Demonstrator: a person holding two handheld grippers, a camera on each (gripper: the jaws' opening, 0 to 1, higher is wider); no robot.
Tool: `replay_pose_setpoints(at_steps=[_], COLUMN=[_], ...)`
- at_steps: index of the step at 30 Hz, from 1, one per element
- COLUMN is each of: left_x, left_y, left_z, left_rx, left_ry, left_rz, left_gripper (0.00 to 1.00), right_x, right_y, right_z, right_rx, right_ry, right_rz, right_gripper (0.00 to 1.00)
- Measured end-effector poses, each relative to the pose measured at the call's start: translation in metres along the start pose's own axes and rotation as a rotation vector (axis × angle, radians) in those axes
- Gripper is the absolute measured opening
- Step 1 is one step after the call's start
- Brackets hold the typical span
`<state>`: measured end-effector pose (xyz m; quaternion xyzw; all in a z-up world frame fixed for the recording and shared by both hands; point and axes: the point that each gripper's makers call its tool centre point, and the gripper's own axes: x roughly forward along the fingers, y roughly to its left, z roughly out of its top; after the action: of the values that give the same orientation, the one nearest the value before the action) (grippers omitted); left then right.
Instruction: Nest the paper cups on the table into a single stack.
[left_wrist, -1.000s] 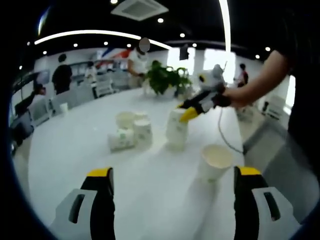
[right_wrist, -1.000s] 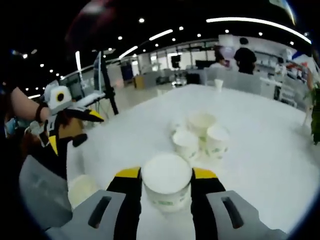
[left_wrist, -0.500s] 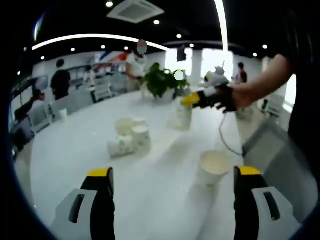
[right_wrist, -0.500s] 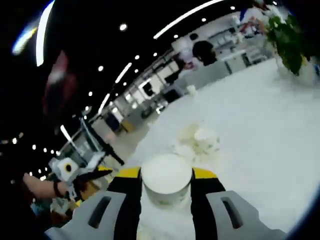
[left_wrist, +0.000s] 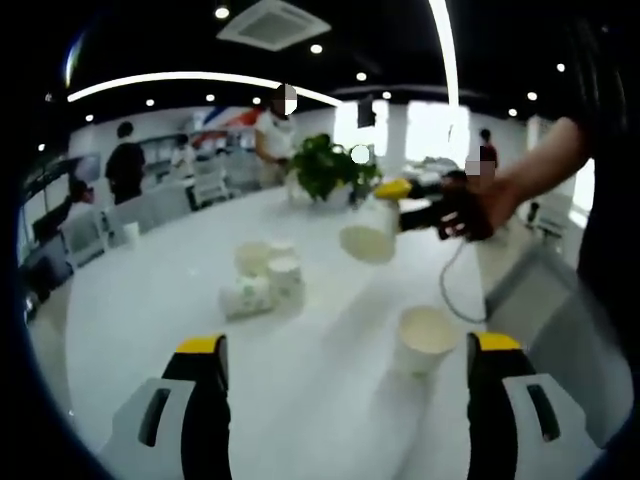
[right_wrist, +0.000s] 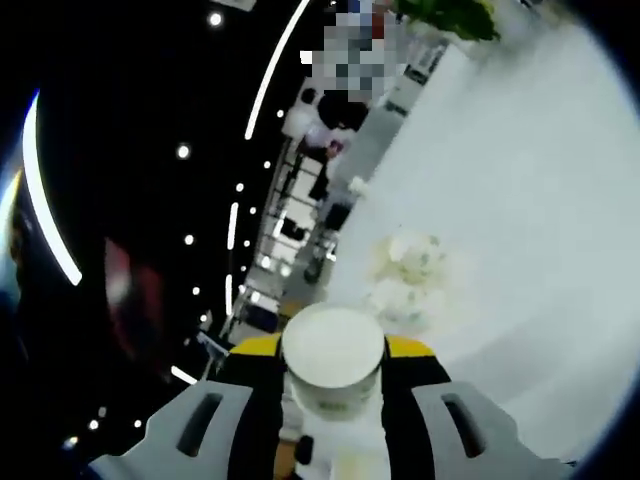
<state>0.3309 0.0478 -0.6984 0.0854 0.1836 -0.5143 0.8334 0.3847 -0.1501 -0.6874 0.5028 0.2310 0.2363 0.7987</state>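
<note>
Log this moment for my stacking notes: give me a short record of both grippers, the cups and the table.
right gripper: shut on a paper cup, lifted and tipped sideways
left gripper: open, holding nothing
lone cup: upright on the table, between the left jaws
cup cluster: farther back, one lying on its side
plant: at the far end

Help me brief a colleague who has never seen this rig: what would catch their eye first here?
Probably the paper cup held tipped on its side in the air by the right gripper, above the white table. Below it stands a lone upright cup, with a small cluster of cups further left. The left gripper is open with nothing between its jaws.
</note>
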Motion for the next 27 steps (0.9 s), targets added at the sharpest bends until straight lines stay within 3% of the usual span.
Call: replay_pose_setpoints(at_steps=[4,8,13,14,16,22,27], left_x=[0.001,0.002,0.002,0.002,0.002,0.003,0.005], left_y=[0.000,-0.002,-0.001,0.000,0.006,0.007,0.003], left_z=[0.000,0.003,0.010,0.012,0.026,0.033,0.040], left_rx=[0.001,0.007,0.022,0.023,0.027,0.051,0.089], left_ry=[-0.002,-0.004,-0.020,-0.026,-0.057,-0.073,-0.087], left_rz=[0.000,0.000,0.006,0.009,0.027,0.035,0.045], left_gripper=[1.00,0.99,0.98,0.97,0.96,0.92,0.84], right_x=[0.000,0.001,-0.001,-0.001,-0.003,-0.004,-0.005], right_y=[0.010,0.034,0.060,0.076,0.085,0.091,0.095], right_z=[-0.004,-0.009,-0.021,-0.028,-0.032,-0.040,-0.048], right_rx=[-0.018,-0.212,-0.345,-0.376,-0.367,-0.364,-0.341], right_ry=[0.012,0.050,0.106,0.135,0.146,0.169,0.188], right_rz=[0.022,0.091,0.163,0.200,0.226,0.242,0.259], right_gripper=[0.34,0.34,0.34,0.34,0.34,0.34,0.34])
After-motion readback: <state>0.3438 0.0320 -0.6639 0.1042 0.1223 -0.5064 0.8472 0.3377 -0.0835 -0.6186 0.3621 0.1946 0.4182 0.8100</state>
